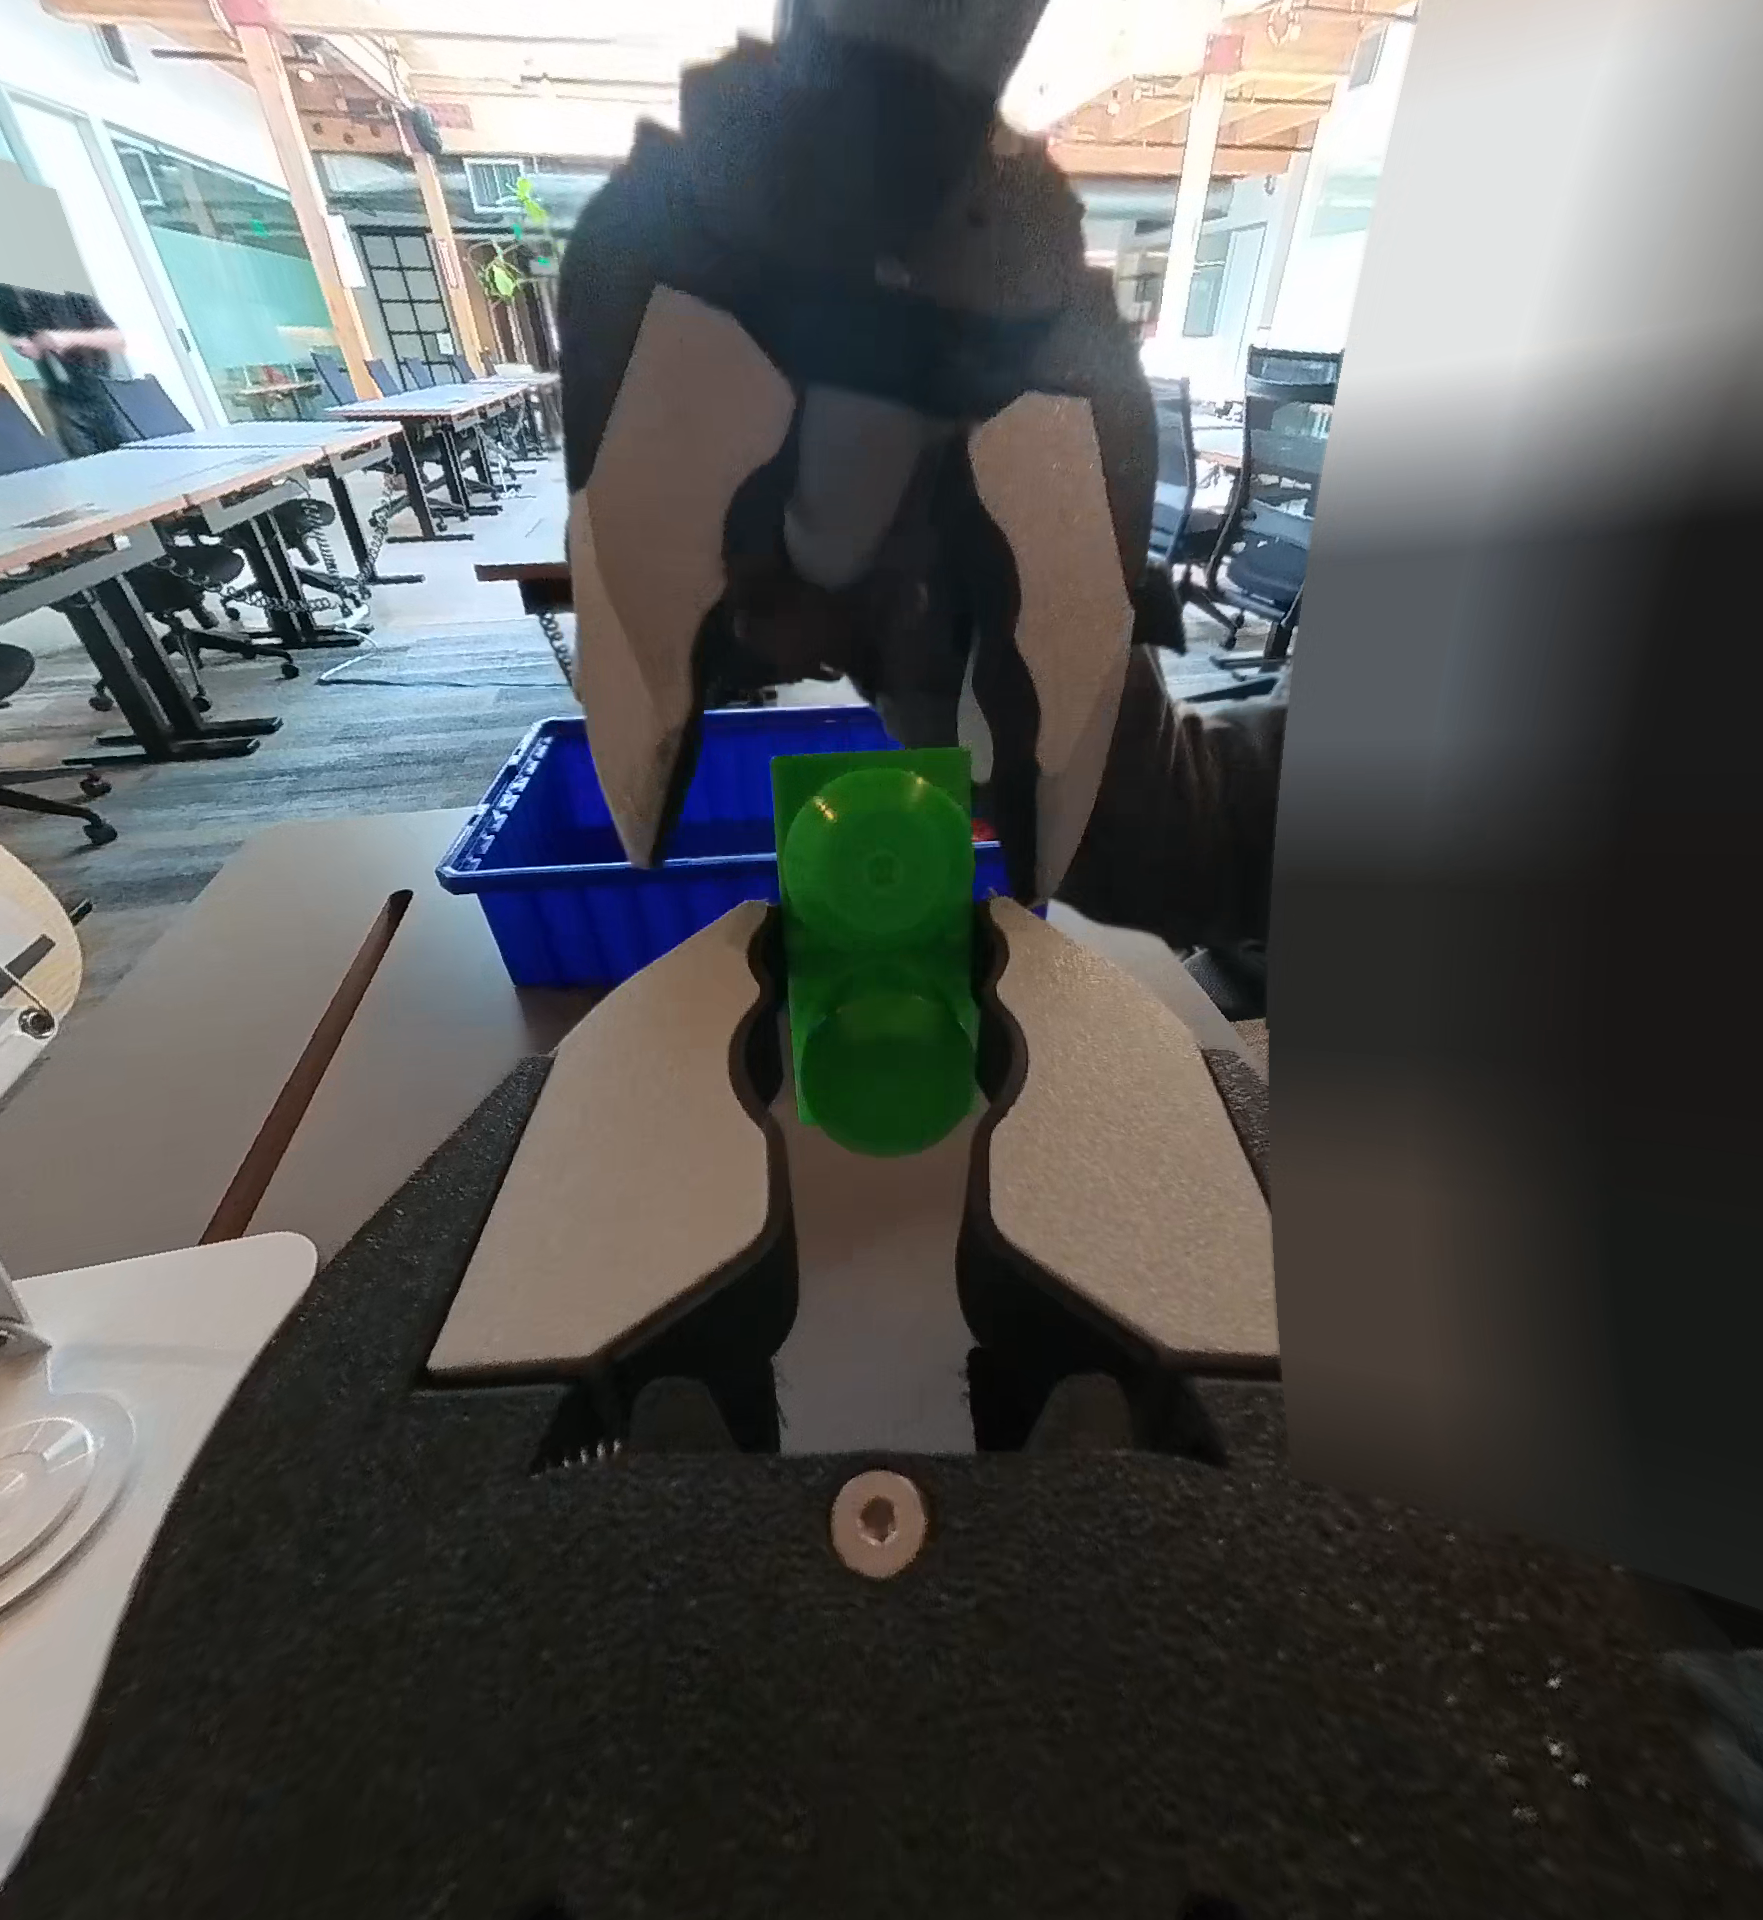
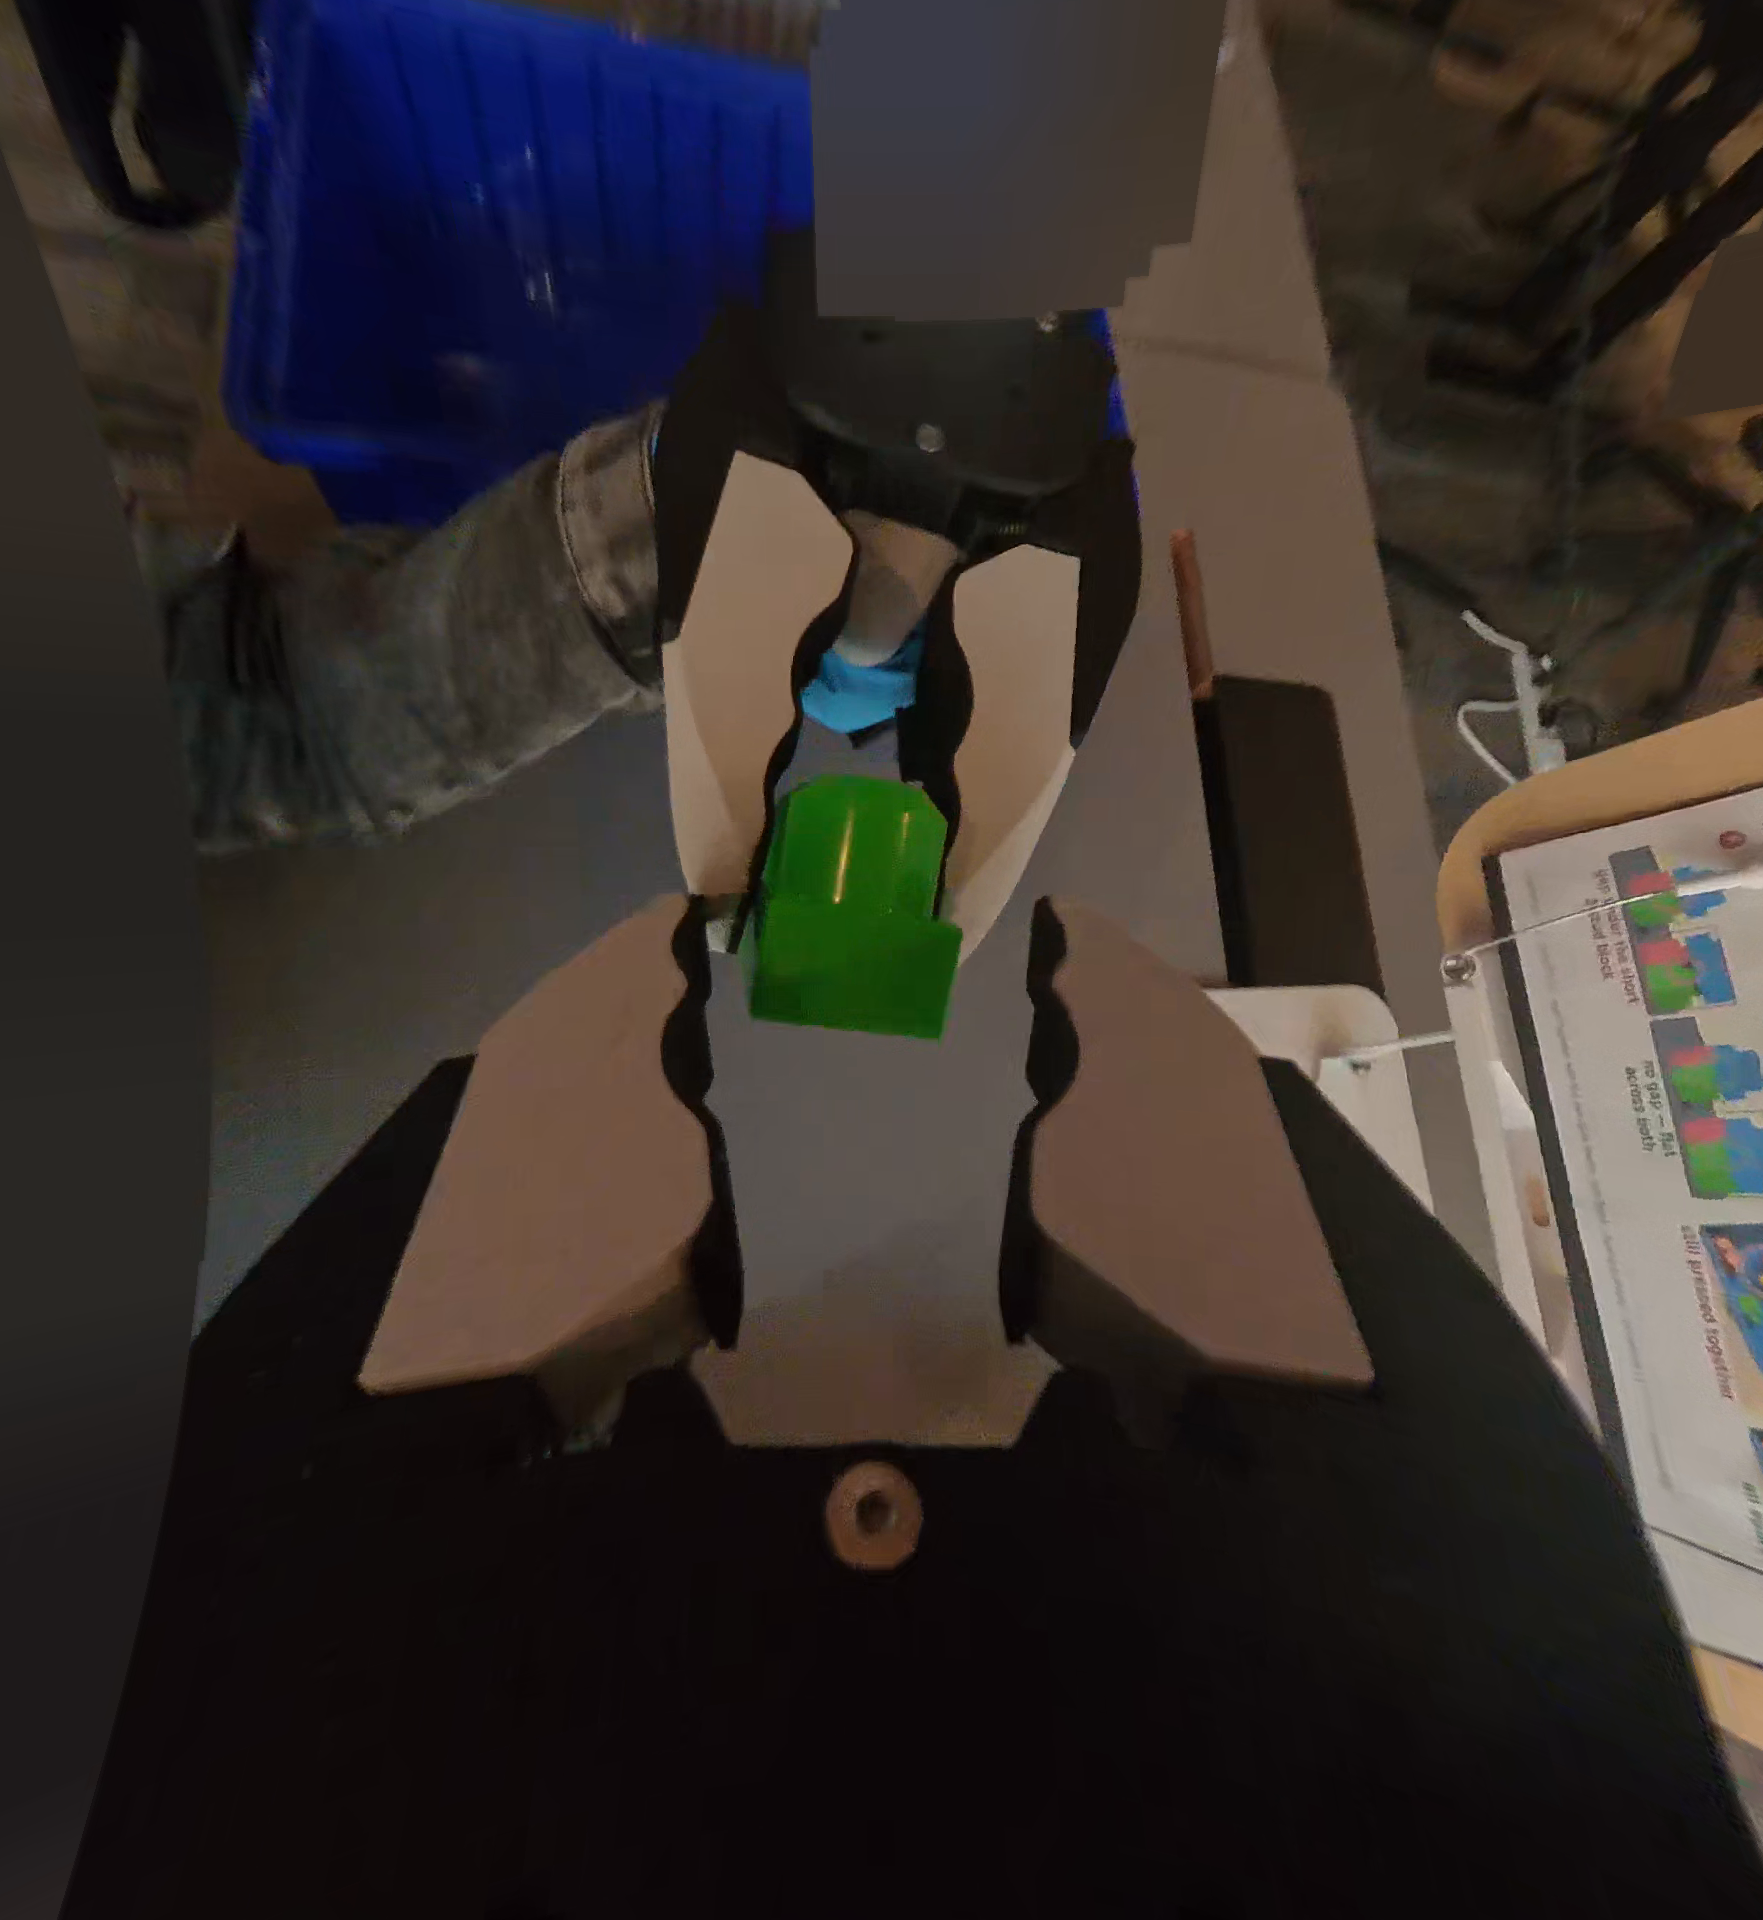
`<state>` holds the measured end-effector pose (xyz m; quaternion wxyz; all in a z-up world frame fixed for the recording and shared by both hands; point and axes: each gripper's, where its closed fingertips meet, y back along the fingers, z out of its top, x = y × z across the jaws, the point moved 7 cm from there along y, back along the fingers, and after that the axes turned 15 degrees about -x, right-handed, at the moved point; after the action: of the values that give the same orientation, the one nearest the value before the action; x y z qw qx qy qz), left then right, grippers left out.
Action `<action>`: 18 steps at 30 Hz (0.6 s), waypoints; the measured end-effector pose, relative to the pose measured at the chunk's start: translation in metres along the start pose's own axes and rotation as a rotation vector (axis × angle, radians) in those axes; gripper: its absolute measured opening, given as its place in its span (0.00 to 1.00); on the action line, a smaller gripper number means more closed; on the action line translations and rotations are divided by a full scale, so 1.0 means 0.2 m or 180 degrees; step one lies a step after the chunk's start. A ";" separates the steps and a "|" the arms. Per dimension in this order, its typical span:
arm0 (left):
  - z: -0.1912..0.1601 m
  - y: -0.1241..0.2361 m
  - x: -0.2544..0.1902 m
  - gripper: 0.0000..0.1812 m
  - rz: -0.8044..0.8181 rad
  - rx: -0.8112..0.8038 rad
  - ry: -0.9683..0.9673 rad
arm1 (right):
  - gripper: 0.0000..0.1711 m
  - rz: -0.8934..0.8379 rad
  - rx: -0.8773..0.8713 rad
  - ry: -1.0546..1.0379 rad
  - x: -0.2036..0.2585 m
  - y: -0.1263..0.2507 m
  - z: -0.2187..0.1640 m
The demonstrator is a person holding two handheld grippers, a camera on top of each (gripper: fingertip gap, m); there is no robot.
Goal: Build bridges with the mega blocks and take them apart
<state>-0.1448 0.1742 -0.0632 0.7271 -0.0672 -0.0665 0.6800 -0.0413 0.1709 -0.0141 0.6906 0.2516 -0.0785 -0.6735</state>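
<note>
A green two-stud mega block (image 1: 877,966) is clamped between the fingers of my left gripper (image 1: 877,914), studs facing the camera. It is held in the air above the dark table (image 1: 233,1018). My right gripper (image 1: 846,862) comes from the opposite side, open, with its fingertips on either side of the block's far end. In the right wrist view the green block (image 2: 851,914) sticks out of the left gripper (image 2: 846,894). My right gripper (image 2: 866,909) stands open around the block's near end, with a gap on both sides.
A blue bin (image 1: 565,914) sits on the table behind the grippers; it also shows in the right wrist view (image 2: 503,260). An instruction sheet on a stand (image 2: 1687,1143) is at the right. A white stand base (image 1: 77,1403) is at the left. A person's leg (image 2: 441,675) is nearby.
</note>
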 end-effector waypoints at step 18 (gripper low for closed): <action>0.02 0.05 0.05 0.37 0.0471 -0.0034 -0.0021 | 0.21 -0.0650 -0.0320 0.0009 -0.05 0.26 -0.06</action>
<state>-0.1555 0.1842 -0.0618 0.6743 -0.0735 -0.0674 0.7317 0.0104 0.1813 0.0019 0.6302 0.2244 -0.0176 -0.7431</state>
